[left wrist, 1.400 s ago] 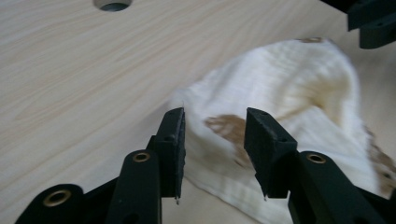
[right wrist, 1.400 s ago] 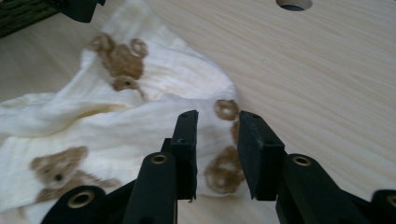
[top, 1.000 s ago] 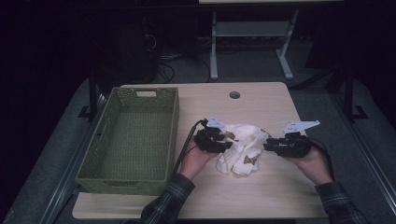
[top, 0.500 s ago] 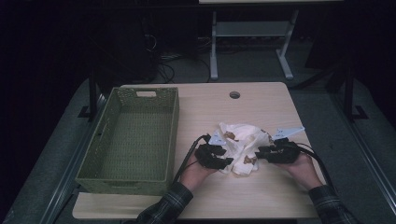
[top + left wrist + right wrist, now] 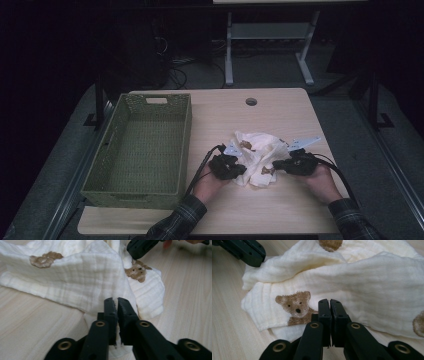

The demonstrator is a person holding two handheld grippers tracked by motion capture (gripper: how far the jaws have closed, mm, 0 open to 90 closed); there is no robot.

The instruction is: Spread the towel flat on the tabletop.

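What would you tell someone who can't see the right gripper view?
The right gripper is shut on a cream cloth with brown teddy bears, crumpled on a wooden table. The left gripper shows at top left.

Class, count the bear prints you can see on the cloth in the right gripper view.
3: a full bear beside the jaws, one cut off at the top edge, one at the right edge. Folds may hide more.

Black two-jaw left gripper and right gripper, brass-coloured screws at joints; grey three-cornered plates, black cables trailing. Person's sleeves dark plaid, possibly green.
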